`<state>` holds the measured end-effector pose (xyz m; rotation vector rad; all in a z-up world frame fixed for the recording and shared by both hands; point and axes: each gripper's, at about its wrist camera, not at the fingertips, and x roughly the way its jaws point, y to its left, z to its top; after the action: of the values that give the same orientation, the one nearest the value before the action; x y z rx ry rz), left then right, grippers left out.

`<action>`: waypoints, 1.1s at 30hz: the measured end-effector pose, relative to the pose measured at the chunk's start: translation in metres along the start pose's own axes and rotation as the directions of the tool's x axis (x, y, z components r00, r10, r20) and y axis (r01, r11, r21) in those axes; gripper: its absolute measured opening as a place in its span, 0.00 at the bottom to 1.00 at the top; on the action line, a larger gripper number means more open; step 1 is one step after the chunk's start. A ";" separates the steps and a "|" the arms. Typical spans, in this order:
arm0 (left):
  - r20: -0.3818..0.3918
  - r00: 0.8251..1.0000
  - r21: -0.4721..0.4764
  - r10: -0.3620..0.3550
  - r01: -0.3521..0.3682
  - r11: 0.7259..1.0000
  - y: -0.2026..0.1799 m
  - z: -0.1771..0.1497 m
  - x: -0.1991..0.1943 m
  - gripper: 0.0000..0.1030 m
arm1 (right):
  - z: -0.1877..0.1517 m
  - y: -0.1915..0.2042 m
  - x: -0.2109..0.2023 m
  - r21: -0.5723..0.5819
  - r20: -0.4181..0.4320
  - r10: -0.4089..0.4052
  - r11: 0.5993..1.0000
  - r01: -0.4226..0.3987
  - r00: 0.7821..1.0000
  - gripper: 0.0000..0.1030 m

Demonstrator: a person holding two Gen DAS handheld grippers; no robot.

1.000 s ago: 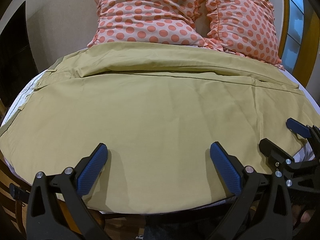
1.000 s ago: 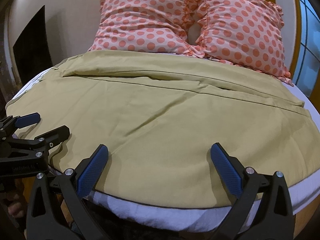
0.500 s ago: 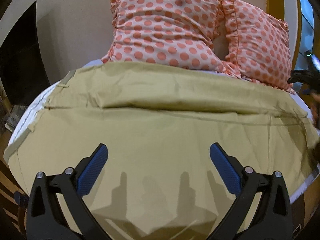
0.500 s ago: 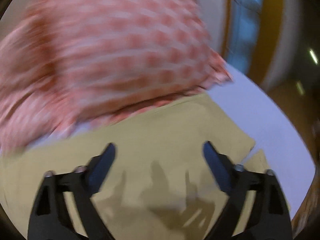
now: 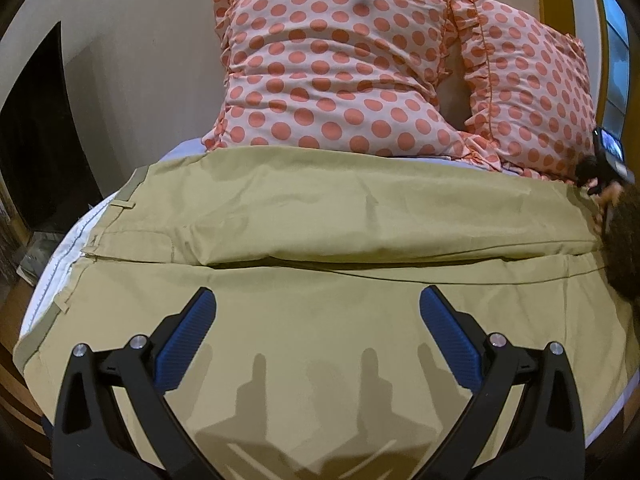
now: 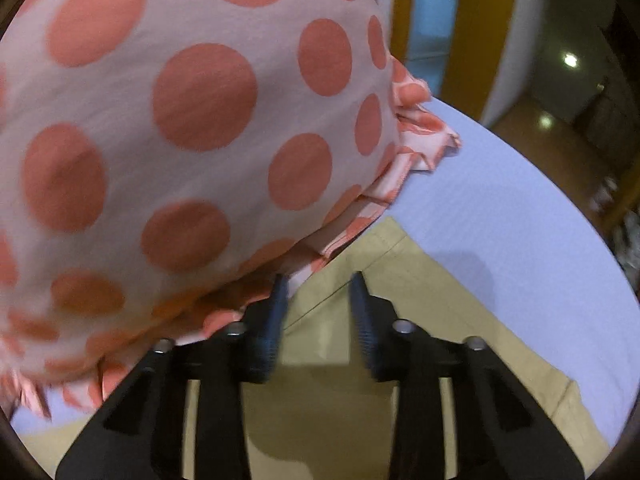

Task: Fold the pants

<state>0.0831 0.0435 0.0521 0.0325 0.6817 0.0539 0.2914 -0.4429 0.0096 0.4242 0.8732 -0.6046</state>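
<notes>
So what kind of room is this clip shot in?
Most likely a bedroom. Khaki pants are spread over a bed with a pale sheet, and two polka-dot pillows stand against the wall at its head. A window shows at the right edge.

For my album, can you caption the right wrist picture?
Right gripper fingers half closed over the khaki pants hem, beside a polka-dot pillow.

Left gripper (image 5: 318, 330): jaws spread wide, empty. Right gripper (image 6: 318, 308): jaws narrowed, small gap between them.
</notes>
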 end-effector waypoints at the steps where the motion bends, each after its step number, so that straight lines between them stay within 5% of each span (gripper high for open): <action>1: 0.002 1.000 -0.012 -0.008 0.008 1.000 0.002 0.000 0.000 0.98 | -0.003 -0.007 -0.001 0.013 0.011 0.031 0.999 -0.031 0.999 0.11; 5: 0.019 0.999 -0.079 -0.041 0.043 0.996 0.016 -0.002 -0.008 0.98 | -0.003 -0.059 -0.010 0.216 0.047 0.289 0.932 -0.292 0.956 0.04; 9: 0.057 0.996 -0.132 -0.070 0.077 0.988 0.035 -0.005 -0.021 0.98 | -0.039 -0.121 -0.076 0.232 0.188 0.482 0.825 -0.516 0.856 0.04; 12: 0.078 0.995 -0.155 -0.068 0.080 0.985 0.048 -0.001 -0.031 0.98 | -0.092 -0.161 -0.136 0.234 0.222 0.560 0.764 -0.601 0.798 0.04; 17: 0.109 0.988 -0.197 -0.107 0.127 0.972 0.071 0.019 -0.036 0.98 | -0.164 -0.204 -0.164 0.337 0.118 0.606 0.721 -0.606 0.786 0.05; 19: 0.101 0.986 -0.215 -0.130 0.149 0.965 0.079 0.029 -0.029 0.98 | -0.177 -0.207 -0.160 0.401 0.042 0.625 0.704 -0.586 0.779 0.13; 21: 0.081 0.987 -0.229 -0.140 0.155 0.961 0.086 0.037 -0.021 0.98 | -0.182 -0.212 -0.153 0.429 -0.004 0.633 0.701 -0.570 0.774 0.47; 25: 0.029 0.981 -0.328 -0.193 0.192 0.925 0.109 0.051 0.003 0.98 | -0.183 -0.204 -0.143 0.422 -0.002 0.637 0.699 -0.577 0.771 0.54; 27: 0.010 0.976 -0.387 -0.219 0.206 0.899 0.120 0.058 0.018 0.98 | -0.181 -0.201 -0.138 0.415 0.003 0.630 0.706 -0.574 0.777 0.52; 28: 0.004 0.975 -0.398 -0.222 0.206 0.894 0.121 0.060 0.023 0.98 | -0.177 -0.198 -0.136 0.410 0.009 0.629 0.707 -0.577 0.777 0.39; 29: -0.011 0.975 -0.412 -0.221 0.197 0.890 0.123 0.066 0.033 0.98 | -0.175 -0.195 -0.131 0.407 0.024 0.649 0.688 -0.600 0.760 0.04; 33: -0.086 0.970 -0.430 -0.226 0.168 0.887 0.122 0.088 0.075 0.98 | -0.168 -0.206 -0.128 0.412 0.126 0.662 0.642 -0.646 0.739 0.02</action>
<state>0.1922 0.1690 0.0790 -0.4610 0.7938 0.0052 -0.0023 -0.4619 -0.0050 1.1129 0.5427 -0.0916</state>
